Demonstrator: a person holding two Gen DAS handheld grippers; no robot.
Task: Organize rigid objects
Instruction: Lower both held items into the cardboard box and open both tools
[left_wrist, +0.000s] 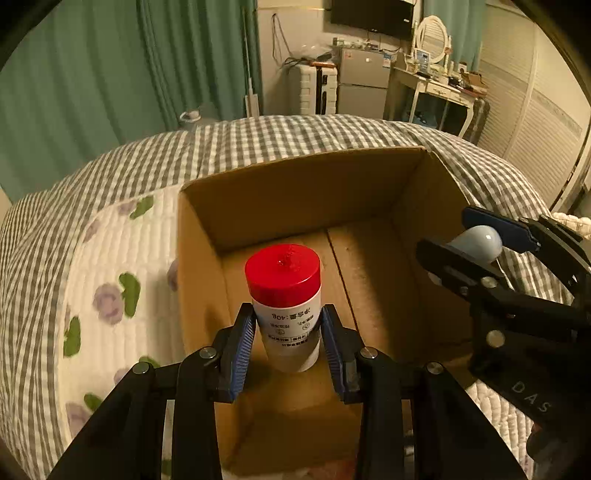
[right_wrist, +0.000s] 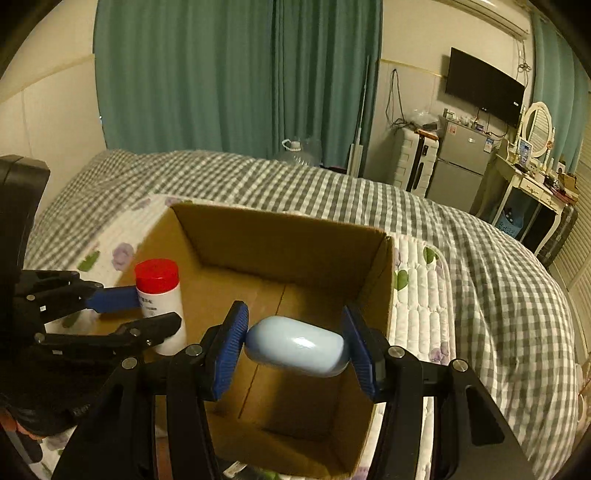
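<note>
The left gripper (left_wrist: 288, 332) pinches a white bottle with a red cap (left_wrist: 283, 306) between its blue ribbed pads, holding it upright over the open cardboard box (left_wrist: 295, 192); the right gripper (right_wrist: 295, 347) clamps a pale blue oval object (right_wrist: 295, 349) end to end, and in the left wrist view it sits at about 3 o'clock from the bottle, over the box's right wall. Both loads look poised for release into the box, so the sensible way is to lower each until it nearly meets the floor, then spread the pads gently, keeping the two tools apart. The bottle is a hard, smooth cylinder with a printed label and should stand if set down level. The blue object is glossy and rounded, likely to roll or slip, so place it low. The box is matte corrugated board resting on a soft quilted checked bedspread (left_wrist: 258, 136), which may give under pressure.
</note>
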